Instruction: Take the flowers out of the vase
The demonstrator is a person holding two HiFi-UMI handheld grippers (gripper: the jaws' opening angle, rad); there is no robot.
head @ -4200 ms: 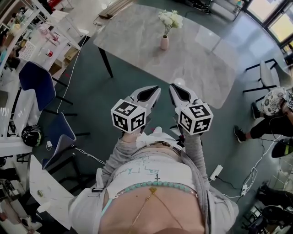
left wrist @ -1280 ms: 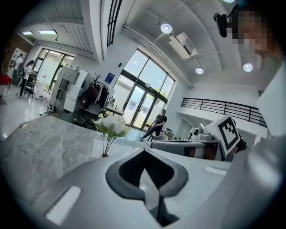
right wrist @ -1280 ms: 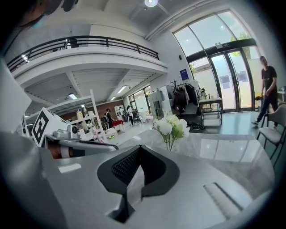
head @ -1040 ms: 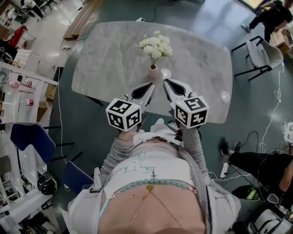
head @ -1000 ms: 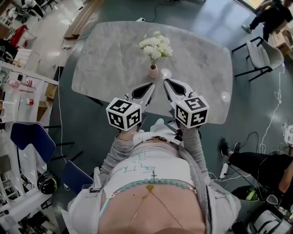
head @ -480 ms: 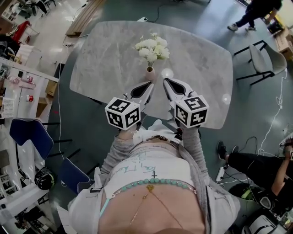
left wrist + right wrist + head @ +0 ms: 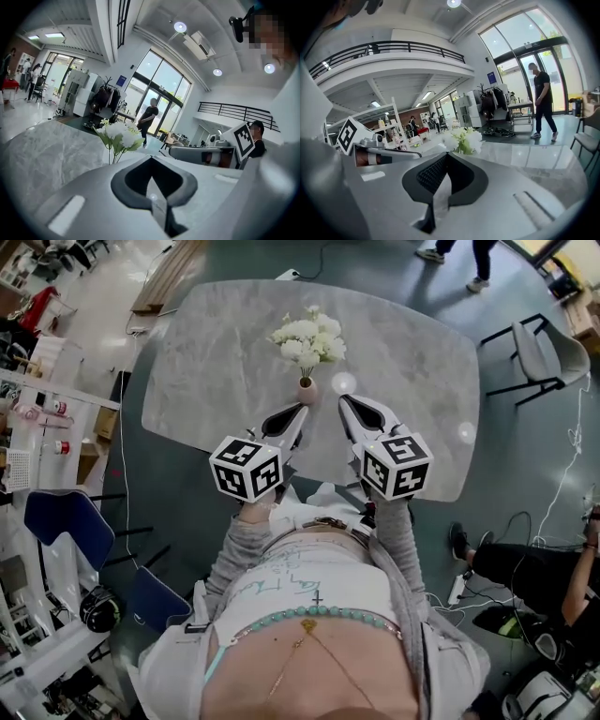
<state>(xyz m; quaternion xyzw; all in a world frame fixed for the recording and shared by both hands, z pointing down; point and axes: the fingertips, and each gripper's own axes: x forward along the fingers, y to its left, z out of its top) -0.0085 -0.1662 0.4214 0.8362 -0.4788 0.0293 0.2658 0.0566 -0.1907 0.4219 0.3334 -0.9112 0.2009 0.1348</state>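
My left gripper (image 7: 300, 412) and right gripper (image 7: 344, 401) hover, jaws pressed together, empty. The flowers (image 7: 307, 337) in their vase (image 7: 307, 390) stand near, about twelve o'clock.

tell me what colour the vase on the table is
Pale pink; the vase shows best in the head view, holding white flowers.

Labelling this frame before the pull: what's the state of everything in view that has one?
Flowers: standing in the vase, not yet taken out.
Vase: upright on the table, held by neither gripper.
Left hand-held gripper: shut, nothing between its jaws, pointing toward the vase.
Right hand-held gripper: shut, nothing between its jaws, pointing toward the vase.
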